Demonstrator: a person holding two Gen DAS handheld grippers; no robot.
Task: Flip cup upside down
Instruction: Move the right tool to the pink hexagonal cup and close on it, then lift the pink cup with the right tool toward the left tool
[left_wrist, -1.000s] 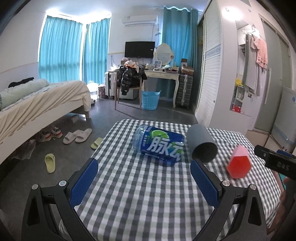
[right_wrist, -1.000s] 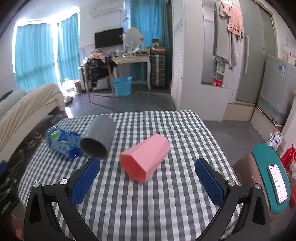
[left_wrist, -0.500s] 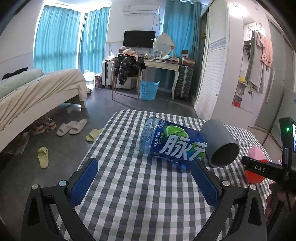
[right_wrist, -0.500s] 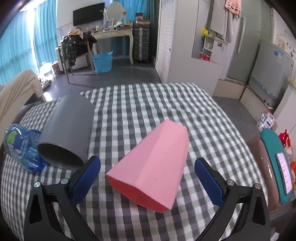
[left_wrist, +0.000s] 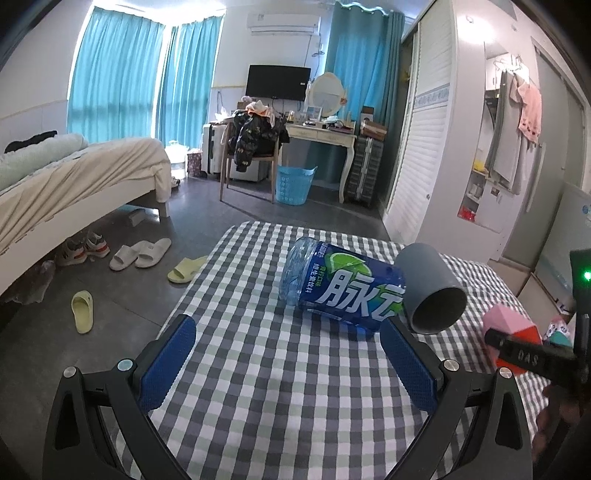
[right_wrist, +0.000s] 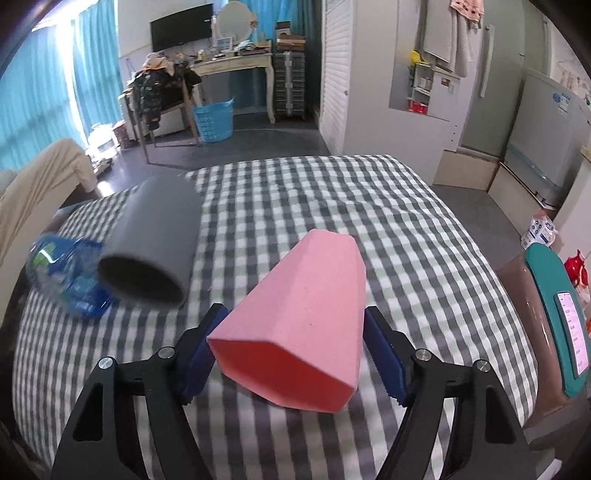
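Lying on its side, the pink cup (right_wrist: 306, 306) sits gripped in the right hand-held gripper (right_wrist: 295, 347); left hand-held gripper (left_wrist: 288, 365) gapes wide.

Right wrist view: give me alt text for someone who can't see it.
The right gripper closes around a pink cup lying on its side, mouth toward the camera, on a checkered tablecloth. To its left lie a grey cup and a blue bottle.

Checked-cloth table (left_wrist: 280, 387), blue-labelled bottle (left_wrist: 343, 290) on its side, grey cup (left_wrist: 430, 291) and pink cup (right_wrist: 299, 317) lying flat
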